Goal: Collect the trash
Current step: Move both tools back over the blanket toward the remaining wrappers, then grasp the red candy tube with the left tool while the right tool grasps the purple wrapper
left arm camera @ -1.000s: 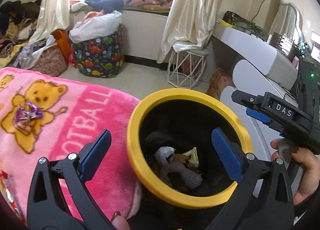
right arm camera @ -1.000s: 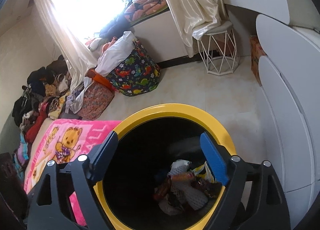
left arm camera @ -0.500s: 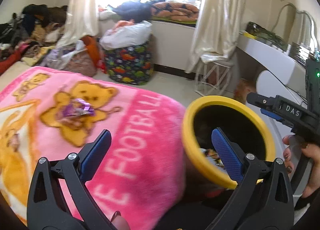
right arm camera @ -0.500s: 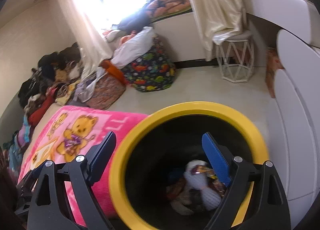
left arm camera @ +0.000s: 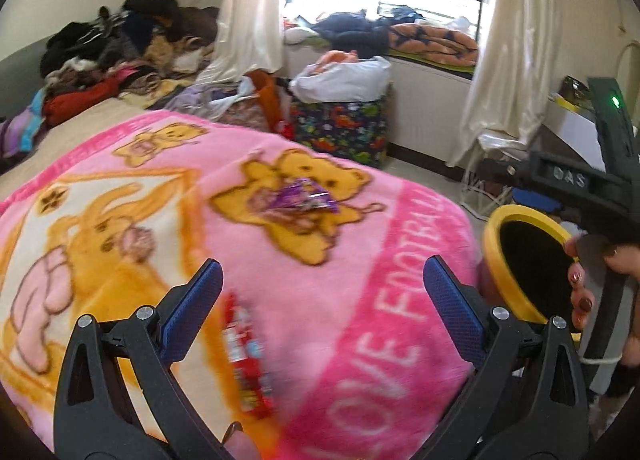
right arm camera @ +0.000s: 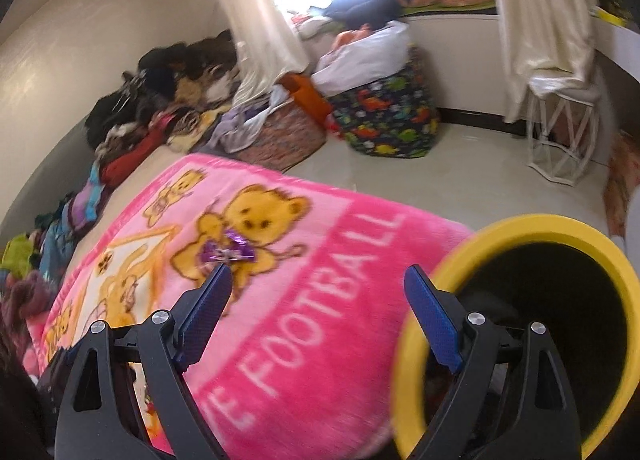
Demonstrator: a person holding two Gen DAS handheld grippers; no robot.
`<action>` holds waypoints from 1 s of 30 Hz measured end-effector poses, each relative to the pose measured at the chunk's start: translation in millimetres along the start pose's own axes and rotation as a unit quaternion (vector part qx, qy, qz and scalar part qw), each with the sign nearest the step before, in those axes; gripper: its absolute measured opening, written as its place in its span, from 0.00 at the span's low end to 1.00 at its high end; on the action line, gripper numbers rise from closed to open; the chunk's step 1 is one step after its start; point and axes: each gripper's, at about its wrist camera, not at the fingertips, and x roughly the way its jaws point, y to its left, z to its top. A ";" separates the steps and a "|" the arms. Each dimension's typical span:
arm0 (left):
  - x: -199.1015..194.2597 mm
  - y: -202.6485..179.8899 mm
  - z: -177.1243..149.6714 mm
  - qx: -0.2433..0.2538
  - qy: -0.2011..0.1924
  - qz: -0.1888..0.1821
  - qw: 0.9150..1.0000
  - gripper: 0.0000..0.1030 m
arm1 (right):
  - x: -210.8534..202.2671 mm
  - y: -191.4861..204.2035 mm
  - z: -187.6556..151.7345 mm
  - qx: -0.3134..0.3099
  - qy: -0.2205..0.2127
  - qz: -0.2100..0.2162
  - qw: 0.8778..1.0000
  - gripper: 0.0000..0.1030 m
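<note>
A purple crumpled wrapper [left arm camera: 302,198] lies on the pink bear blanket [left arm camera: 400,260], also seen as the purple wrapper [right arm camera: 228,250] in the right wrist view. A red and white wrapper [left arm camera: 246,356] lies on the blanket close below my left gripper [left arm camera: 322,280], which is open and empty. My right gripper [right arm camera: 318,284] is open and empty above the blanket [right arm camera: 320,300], its left fingertip close to the purple wrapper. The yellow-rimmed black bin [right arm camera: 552,228] stands at the blanket's right edge; the bin [left arm camera: 496,228] also shows beside a hand in the left wrist view.
Piles of clothes [left arm camera: 120,56] lie along the far wall. A dinosaur-print fabric hamper [right arm camera: 388,124] and a woven basket [right arm camera: 288,136] stand on the floor under the window. A white wire stool [right arm camera: 560,140] is by the curtain, and a white desk [left arm camera: 576,128] to the right.
Both grippers have swung left from over the bin to over the pink blanket. The bin has slid to the right of both views, and the red and white wrapper has come into the left view.
</note>
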 end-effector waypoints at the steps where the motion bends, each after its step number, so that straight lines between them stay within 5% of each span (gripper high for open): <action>1: -0.4 7.4 -1.7 -0.007 0.002 0.005 1.000 0.90 | 6.0 6.1 3.1 -0.004 0.003 0.004 1.000 0.82; 13: 14.0 66.8 -39.8 -0.076 0.061 0.005 0.995 0.89 | 128.2 79.6 13.9 -0.061 0.080 0.030 0.994 0.82; 22: 30.5 65.0 -58.3 -0.096 0.099 -0.034 0.990 0.52 | 197.9 92.9 8.9 -0.100 0.122 0.028 0.987 0.85; 23: 33.1 63.3 -60.3 -0.096 0.105 -0.037 0.989 0.43 | 202.7 93.2 7.6 -0.105 0.126 0.024 0.986 0.78; 24: 35.1 61.4 -61.7 -0.094 0.109 -0.037 0.989 0.37 | 206.5 92.9 6.1 -0.108 0.131 0.022 0.985 0.56; 26: 38.9 58.8 -64.0 -0.088 0.116 -0.034 0.989 0.28 | 208.6 91.4 2.9 -0.105 0.134 0.025 0.985 0.45; 27: 39.5 58.3 -64.6 -0.086 0.117 -0.034 0.989 0.23 | 204.8 90.3 2.3 -0.101 0.132 0.038 0.985 0.27; 30: 41.3 60.5 -65.1 -0.088 0.117 -0.039 0.988 0.18 | 191.8 90.4 -1.1 -0.104 0.127 0.049 0.985 0.19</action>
